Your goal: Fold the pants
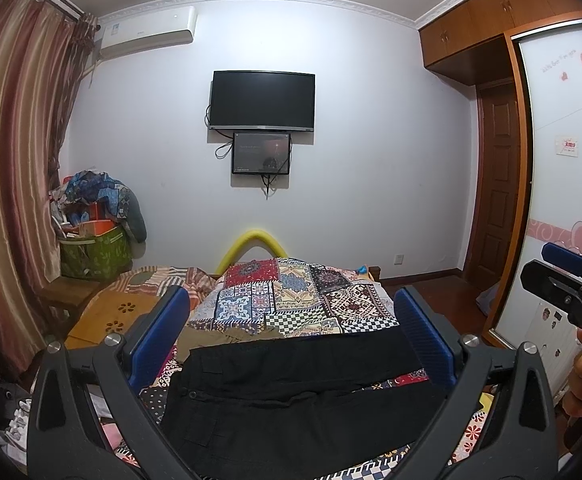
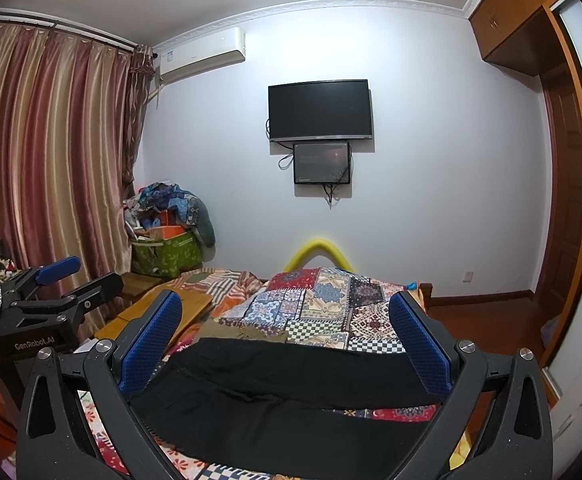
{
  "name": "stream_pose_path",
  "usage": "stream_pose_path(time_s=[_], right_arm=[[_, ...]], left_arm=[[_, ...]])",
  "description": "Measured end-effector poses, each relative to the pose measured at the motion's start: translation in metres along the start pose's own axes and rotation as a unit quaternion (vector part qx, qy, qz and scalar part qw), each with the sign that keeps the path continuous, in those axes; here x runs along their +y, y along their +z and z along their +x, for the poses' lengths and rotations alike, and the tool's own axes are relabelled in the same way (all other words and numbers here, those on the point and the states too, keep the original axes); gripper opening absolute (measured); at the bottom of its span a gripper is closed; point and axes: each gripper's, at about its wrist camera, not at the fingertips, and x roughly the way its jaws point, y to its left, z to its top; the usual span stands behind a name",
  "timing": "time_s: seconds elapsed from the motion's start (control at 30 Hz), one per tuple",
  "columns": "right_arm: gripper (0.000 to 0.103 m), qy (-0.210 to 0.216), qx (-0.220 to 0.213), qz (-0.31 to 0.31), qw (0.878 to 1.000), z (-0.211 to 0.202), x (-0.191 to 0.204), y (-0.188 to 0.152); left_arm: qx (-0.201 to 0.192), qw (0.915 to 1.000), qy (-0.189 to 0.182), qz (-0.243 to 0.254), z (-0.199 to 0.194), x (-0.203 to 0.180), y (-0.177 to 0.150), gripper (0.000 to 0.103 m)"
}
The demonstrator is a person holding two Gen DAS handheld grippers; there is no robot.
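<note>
Your bed, draped in a multicoloured patchwork quilt (image 1: 291, 292), fills the near room below a black wall-mounted television (image 1: 262, 101). Black cotton pants (image 1: 291, 396) lie flat across the quilt's near end, partly over an olive garment (image 1: 227, 336). Your left tool (image 1: 291, 340) and right tool (image 2: 285, 344) hover above the pants, blue-padded fingers (image 1: 159, 336) spread wide apart, gripping nothing.

Dim indoor light with a cool purplish cast, no hard shadows. Heavy fisheye bending with black vignette at corners. Black pants (image 1: 291, 392) lose detail; far wall (image 1: 371, 160) mildly soft, noisy.
</note>
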Motion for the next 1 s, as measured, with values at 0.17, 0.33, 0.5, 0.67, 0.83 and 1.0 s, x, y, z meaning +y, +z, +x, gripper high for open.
stream_pose_path(time_s=[0.17,0.33,0.5,0.67,0.83,1.0], right_arm=[[0.103,-0.001,0.004,0.004,1.0,0.004,-0.003,-0.001],[0.103,-0.009,0.014,0.012,1.0,0.013,-0.009,-0.006],[0.103,-0.025,0.039,0.011,0.999,0.032,-0.019,-0.015],[0.103,-0.041,0.073,0.011,0.996,0.061,-0.038,-0.034],[0.103,-0.062,0.1,0.007,0.993,0.089,-0.067,-0.057],[0.103,-0.079,0.13,0.005,0.988,0.113,-0.094,-0.072]], left_arm=[[0.003,1.0,0.0,0.0,0.003,0.006,-0.001,0.103],[0.006,1.0,0.005,0.002,0.013,0.008,-0.006,0.103],[0.024,0.9996,0.012,0.004,0.039,0.017,-0.013,0.103],[0.055,0.9981,0.025,0.009,0.083,0.031,-0.031,0.103],[0.095,0.9948,0.037,0.003,0.134,0.054,-0.053,0.103],[0.138,0.9897,0.036,-0.012,0.189,0.087,-0.08,0.103]])
